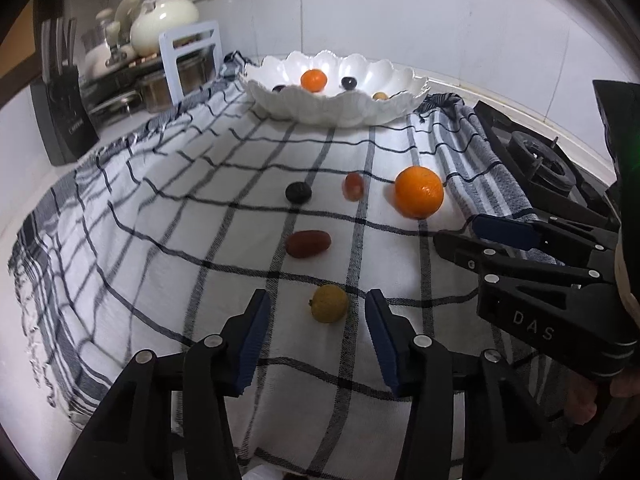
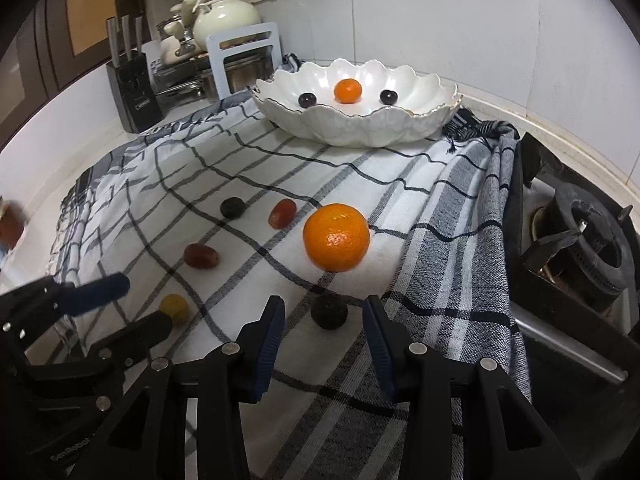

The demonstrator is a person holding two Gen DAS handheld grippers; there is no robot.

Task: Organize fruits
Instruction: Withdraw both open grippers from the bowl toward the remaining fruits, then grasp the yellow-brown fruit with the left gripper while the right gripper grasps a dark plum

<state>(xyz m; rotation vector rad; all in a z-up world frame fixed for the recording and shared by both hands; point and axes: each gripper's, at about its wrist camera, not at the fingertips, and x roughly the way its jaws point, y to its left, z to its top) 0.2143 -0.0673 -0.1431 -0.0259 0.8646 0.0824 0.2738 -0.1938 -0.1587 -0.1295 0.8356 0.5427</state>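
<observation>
A small yellow fruit (image 1: 329, 304) lies on the checked cloth between the fingertips of my left gripper (image 1: 318, 312); there is a gap on both sides, so the gripper is open. My right gripper (image 2: 323, 316) is open around a dark round fruit (image 2: 329, 312) without touching it. In the right wrist view the left gripper (image 2: 148, 302) is at the lower left beside the yellow fruit (image 2: 175, 308). A big orange (image 2: 336, 238), a red grape (image 2: 282, 213), a red oblong fruit (image 2: 201, 256) and another dark fruit (image 2: 233, 207) lie loose. The scalloped white bowl (image 2: 352, 128) holds a small orange and two dark grapes.
A gas burner (image 2: 588, 240) sits right of the cloth (image 1: 200, 240). A knife block (image 2: 134, 88), a white rack with pots (image 2: 240, 60) and a cream teapot stand at the back left. The right gripper (image 1: 456, 232) reaches in from the right in the left wrist view.
</observation>
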